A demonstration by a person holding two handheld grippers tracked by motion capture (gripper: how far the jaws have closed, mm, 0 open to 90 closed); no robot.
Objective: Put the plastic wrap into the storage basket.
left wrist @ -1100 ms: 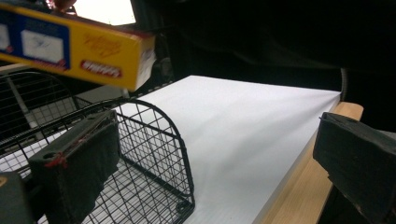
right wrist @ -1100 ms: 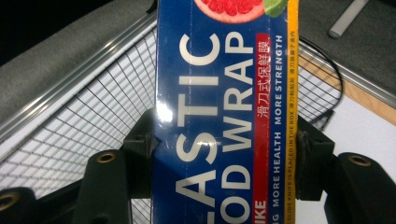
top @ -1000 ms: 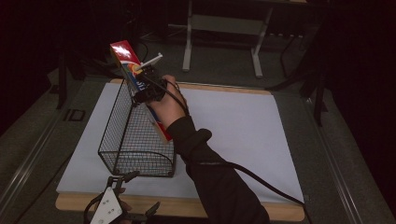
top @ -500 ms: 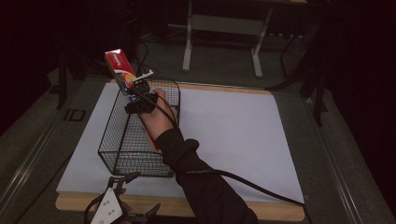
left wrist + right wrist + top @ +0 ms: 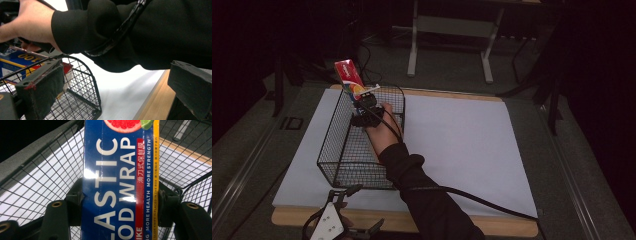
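Wood edges the near side of the desk (image 5: pixel 512 227), a pale plank under a smooth white sheet (image 5: pixel 462 145). Nearest the person, the left tongs (image 5: pixel 343 227) hover at that edge with their jaws spread apart and nothing between them; their pads (image 5: pixel 47 85) are dark, felt-like slabs, frayed with red at the corners. Just beyond stands the basket (image 5: pixel 343 170), a rectangular cage of thin black wire in a square grid, with rounded corners and a heavier wire rim, resting on the sheet. A black sleeve (image 5: pixel 422 200) with a thick glossy cable reaches over the basket's near wall. At the far end of the basket the right tongs (image 5: pixel 362 102) are clamped on the box (image 5: pixel 349 77), their jaws pressing its two long sides. The box is a long, narrow carton of glossy card, blue with white block lettering, a red stripe, a yellow edge and a picture of cut citrus. It tilts up and away, its lower end inside the basket and its top above the far rim. Beyond the desk lies grey floor with metal legs.
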